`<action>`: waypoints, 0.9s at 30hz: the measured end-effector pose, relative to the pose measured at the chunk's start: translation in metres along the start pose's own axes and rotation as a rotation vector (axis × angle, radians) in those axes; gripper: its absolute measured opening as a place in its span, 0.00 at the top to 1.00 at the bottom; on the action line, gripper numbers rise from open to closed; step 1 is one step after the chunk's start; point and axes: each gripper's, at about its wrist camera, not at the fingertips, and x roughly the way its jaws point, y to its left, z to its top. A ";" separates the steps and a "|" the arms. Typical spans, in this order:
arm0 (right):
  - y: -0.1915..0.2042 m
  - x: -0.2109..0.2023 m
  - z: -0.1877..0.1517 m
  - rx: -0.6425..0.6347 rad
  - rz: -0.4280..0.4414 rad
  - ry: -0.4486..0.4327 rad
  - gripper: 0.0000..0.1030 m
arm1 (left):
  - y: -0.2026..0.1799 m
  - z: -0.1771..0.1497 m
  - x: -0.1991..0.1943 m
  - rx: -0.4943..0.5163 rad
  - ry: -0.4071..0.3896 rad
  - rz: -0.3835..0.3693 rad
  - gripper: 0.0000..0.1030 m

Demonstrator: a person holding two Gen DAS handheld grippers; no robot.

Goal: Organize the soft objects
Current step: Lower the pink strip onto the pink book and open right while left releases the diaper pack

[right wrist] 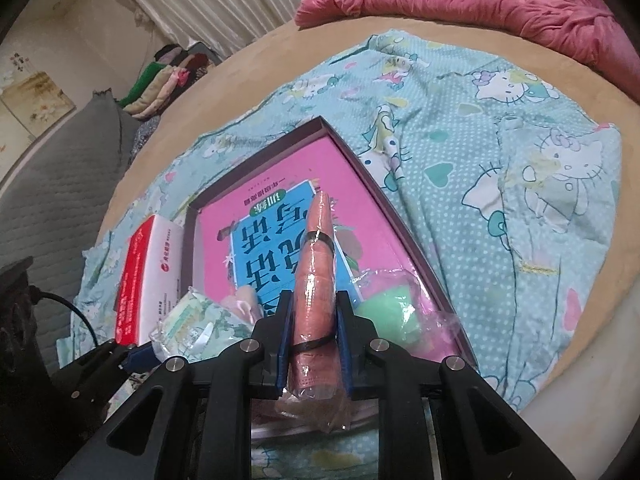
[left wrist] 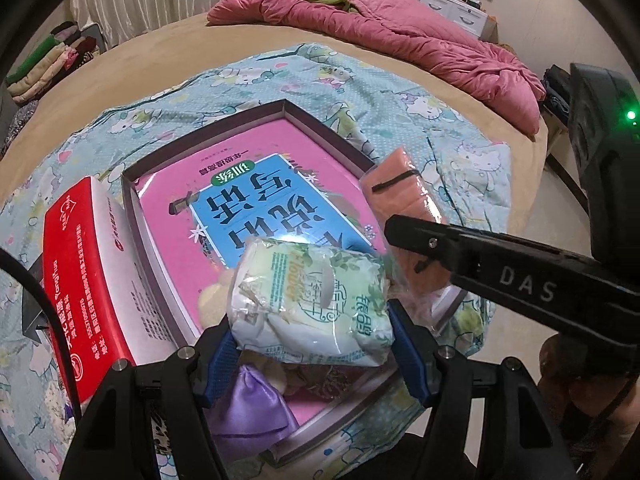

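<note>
Now the tissue pack (left wrist: 310, 304) sits clamped between the blue pads of the left tongs (left wrist: 312, 340), above the near end of the open box (left wrist: 212, 128). Beside it, the right tongs (right wrist: 314, 344) pinch a plastic-wrapped orange mask bundle (right wrist: 314, 276) narrowly over the same box. A red-and-white carton (left wrist: 86, 280) stands against the box's side, all on the cartoon-print cloth (left wrist: 460, 152) covering the bed's near edge.

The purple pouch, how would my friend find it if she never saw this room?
On the cartoon-cat cloth sits a shallow box with a pink book inside. At its near end, under the tissue pack the left gripper holds, lies the purple pouch: the only shiny, satin-looking thing there.
</note>
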 end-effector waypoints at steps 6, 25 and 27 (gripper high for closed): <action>-0.005 0.006 0.001 0.019 -0.012 -0.001 0.76 | 0.003 0.003 0.003 -0.005 0.001 0.006 0.34; -0.025 -0.023 0.004 0.097 -0.015 -0.084 0.53 | -0.010 0.016 0.012 0.043 0.027 0.005 0.32; -0.028 -0.028 0.003 0.107 -0.017 -0.090 0.52 | -0.010 0.016 0.012 0.040 0.027 0.006 0.31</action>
